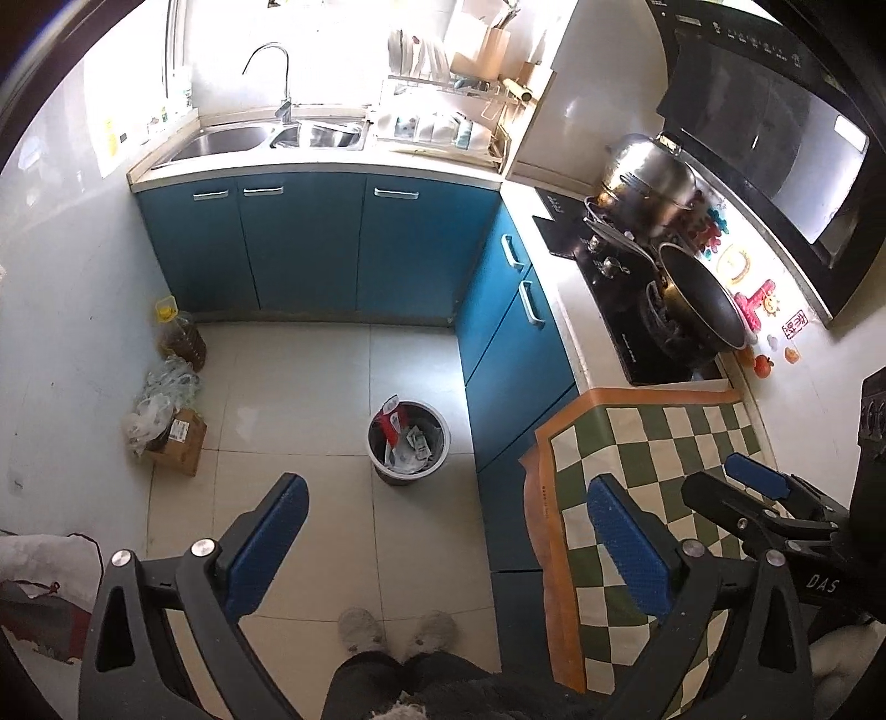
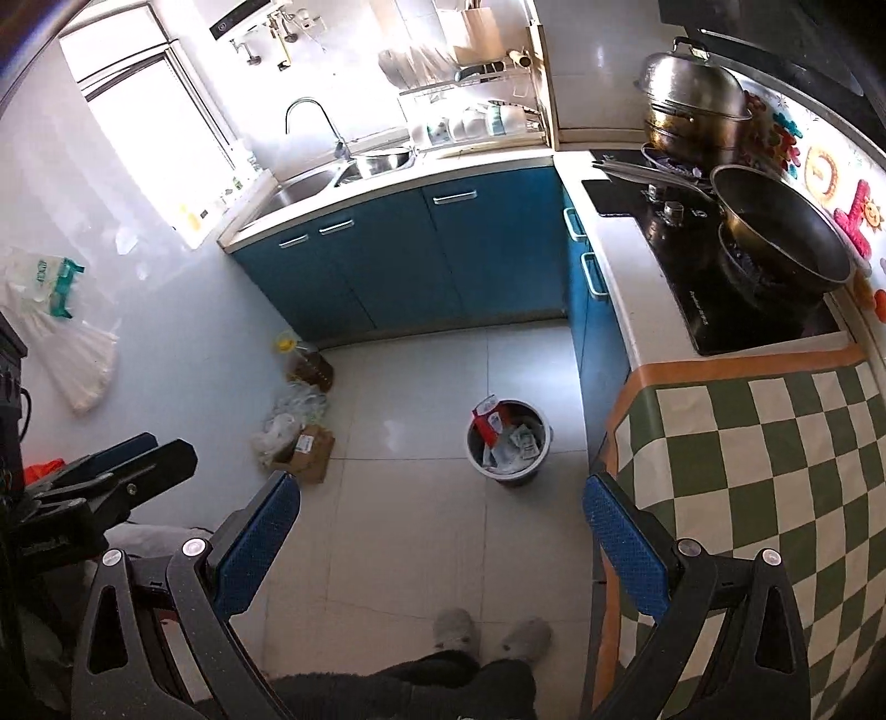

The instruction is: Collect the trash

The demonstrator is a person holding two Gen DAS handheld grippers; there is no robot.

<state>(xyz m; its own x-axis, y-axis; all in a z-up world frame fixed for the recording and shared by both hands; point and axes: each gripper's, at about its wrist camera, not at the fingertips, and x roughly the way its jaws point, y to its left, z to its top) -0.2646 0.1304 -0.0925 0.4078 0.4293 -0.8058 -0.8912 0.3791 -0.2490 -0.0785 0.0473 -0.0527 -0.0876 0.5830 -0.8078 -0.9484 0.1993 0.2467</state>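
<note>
Both claws, the left claw [image 1: 446, 548] and the right claw [image 2: 440, 545], are held spread and empty high above the floor; the trash bin [image 1: 408, 443] is seen ahead and below, slightly nearer the left one.

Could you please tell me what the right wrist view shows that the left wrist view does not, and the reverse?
Only the right wrist view shows the plastic bags hanging on the wall and the wall-mounted water heater.

Only the left wrist view shows the range hood and the small orange fruit behind the cooktop.

Both show the trash bin with wrappers, the oil bottle, the cardboard box, the wok and the checkered mat.
</note>
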